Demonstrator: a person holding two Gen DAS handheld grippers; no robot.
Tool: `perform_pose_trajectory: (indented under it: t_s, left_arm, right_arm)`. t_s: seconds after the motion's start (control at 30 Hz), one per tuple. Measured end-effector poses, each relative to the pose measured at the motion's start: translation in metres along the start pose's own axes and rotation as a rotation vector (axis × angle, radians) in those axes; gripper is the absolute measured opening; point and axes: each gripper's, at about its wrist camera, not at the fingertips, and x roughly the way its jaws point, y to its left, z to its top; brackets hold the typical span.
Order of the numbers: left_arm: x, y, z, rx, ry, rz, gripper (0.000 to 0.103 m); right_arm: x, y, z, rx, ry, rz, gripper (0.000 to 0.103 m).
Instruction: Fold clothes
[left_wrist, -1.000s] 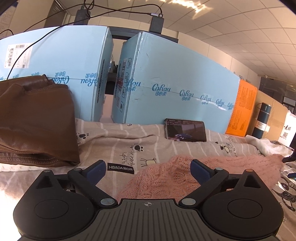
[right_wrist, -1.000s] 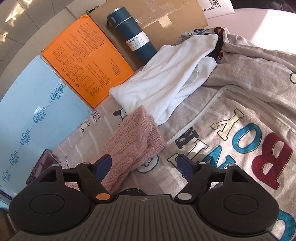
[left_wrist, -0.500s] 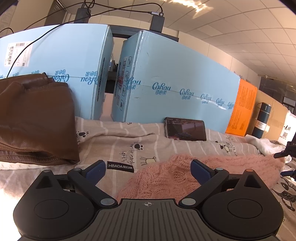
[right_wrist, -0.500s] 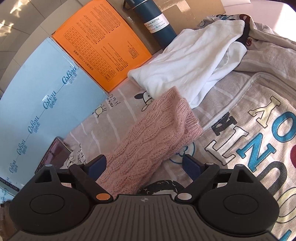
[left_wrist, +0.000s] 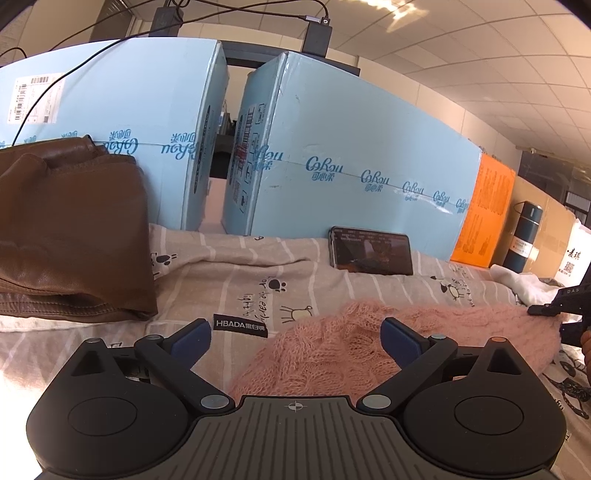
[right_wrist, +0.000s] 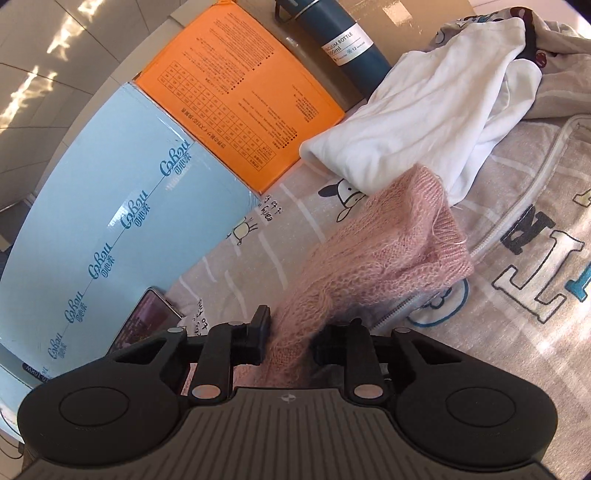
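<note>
Right gripper (right_wrist: 291, 338): its two fingers are pressed together on the pink knitted sweater (right_wrist: 373, 254); the knit bunches between them and rises from the surface in front of the camera.
Left gripper (left_wrist: 295, 334): the fingers stand wide apart with blue pads (left_wrist: 400, 338); it hovers low over the near end of the same sweater and holds nothing.
Pink knitted sweater: it lies stretched across the patterned bedsheet (left_wrist: 258, 273), from the left gripper to the right gripper, which shows at the right edge of the left wrist view.
White garment (right_wrist: 432, 114): crumpled, just behind the free end of the sweater, touching it.
Printed hoodie (right_wrist: 528, 236): spread flat at the right of the sweater, with big letters and a zipper.
Brown leather jacket (left_wrist: 70, 229): folded, at the far left, well apart from the sweater.
Phone (left_wrist: 371, 250): leaning against a light blue box (left_wrist: 351, 177), screen lit.
Orange box (right_wrist: 243, 96): beside the blue box.
Dark blue vacuum bottle (right_wrist: 340, 33): next to the orange box, near the white garment.
</note>
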Motion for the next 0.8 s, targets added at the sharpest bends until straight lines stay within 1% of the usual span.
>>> perform_pose_trajectory:
  t_s: [0.03,0.07,0.13,0.17,0.23,0.27,0.33,0.4,0.43,0.5,0.57,0.67,0.8]
  left_arm:
    - [0.0,0.0,0.0,0.0,0.0,0.0,0.1]
    - [0.0,0.0,0.0,-0.001,0.0,-0.001,0.1]
    - [0.0,0.0,0.0,-0.001,-0.001,-0.001,0.1]
    - [-0.001,0.0,0.0,-0.001,-0.002,-0.001,0.1]
    - [-0.001,0.0,0.0,0.0,-0.004,-0.002,0.1]
    - [-0.002,-0.001,0.0,0.0,-0.005,-0.002,0.1]
    - [-0.002,-0.001,0.0,0.001,-0.007,-0.003,0.1]
    - [-0.002,-0.001,0.0,0.001,-0.007,-0.004,0.1]
    - [-0.002,-0.001,0.0,0.001,-0.007,-0.005,0.1]
    - [-0.001,-0.001,0.0,0.002,-0.008,-0.006,0.1]
    - [-0.001,-0.001,0.0,0.002,-0.009,-0.008,0.1]
    - [-0.002,-0.001,0.0,0.002,-0.01,-0.009,0.1]
    - [-0.002,-0.001,0.0,0.002,-0.009,-0.01,0.1]
  right_arm:
    - [-0.005,0.0,0.0,-0.011,-0.036,0.007,0.015]
    - [-0.01,0.003,0.0,-0.032,-0.073,0.01,0.013]
    - [-0.021,0.01,-0.004,-0.091,-0.148,0.01,0.013]
    - [-0.026,0.016,-0.006,-0.142,-0.187,-0.004,0.013]
    - [-0.028,0.029,-0.014,-0.267,-0.248,-0.053,0.013]
    - [-0.027,0.036,-0.019,-0.338,-0.266,-0.084,0.013]
    - [-0.025,0.051,-0.033,-0.488,-0.301,-0.116,0.013]
    - [-0.028,0.07,-0.053,-0.679,-0.346,-0.111,0.013]
    - [-0.029,0.077,-0.061,-0.755,-0.36,-0.104,0.013]
    - [-0.029,0.092,-0.082,-0.932,-0.367,-0.091,0.013]
    - [-0.025,0.103,-0.101,-1.082,-0.332,-0.077,0.013]
    - [-0.026,0.112,-0.121,-1.21,-0.284,-0.037,0.013]
    - [-0.027,0.118,-0.141,-1.342,-0.221,0.004,0.013]
